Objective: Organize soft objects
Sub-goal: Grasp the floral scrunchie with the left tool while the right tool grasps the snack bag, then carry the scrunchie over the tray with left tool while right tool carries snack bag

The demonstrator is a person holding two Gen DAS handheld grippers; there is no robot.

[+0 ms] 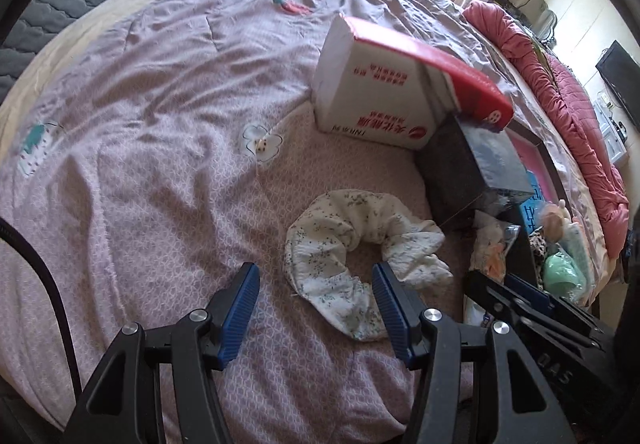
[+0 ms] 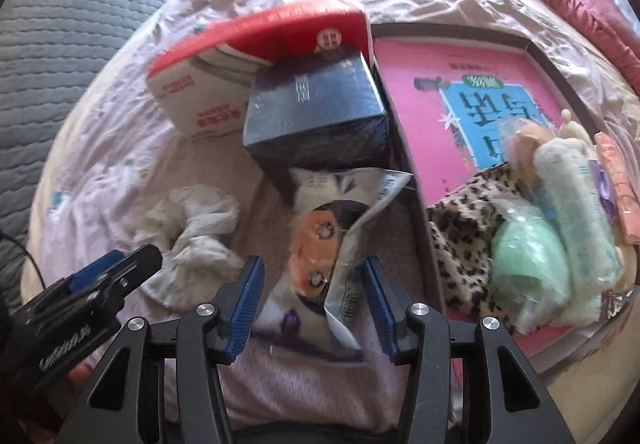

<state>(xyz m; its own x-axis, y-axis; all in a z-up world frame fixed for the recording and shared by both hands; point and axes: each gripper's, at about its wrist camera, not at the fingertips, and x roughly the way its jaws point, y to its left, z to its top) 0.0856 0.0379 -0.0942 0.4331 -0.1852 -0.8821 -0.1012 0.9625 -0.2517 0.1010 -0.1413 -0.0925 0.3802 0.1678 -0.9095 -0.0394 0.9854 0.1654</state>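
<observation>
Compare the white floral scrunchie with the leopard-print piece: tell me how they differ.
The scrunchie is white with tiny sprigs; the leopard piece is tan with dark spots. The scrunchie lies alone on the bedspread, outside the tray; the leopard piece sits inside it, beside the green items. The scrunchie shows its whole ring; the leopard piece is partly covered. Both are soft fabric.

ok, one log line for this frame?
left hand-held gripper: open over floral scrunchie | right hand-held gripper: open around plastic packet | nothing gripped
</observation>
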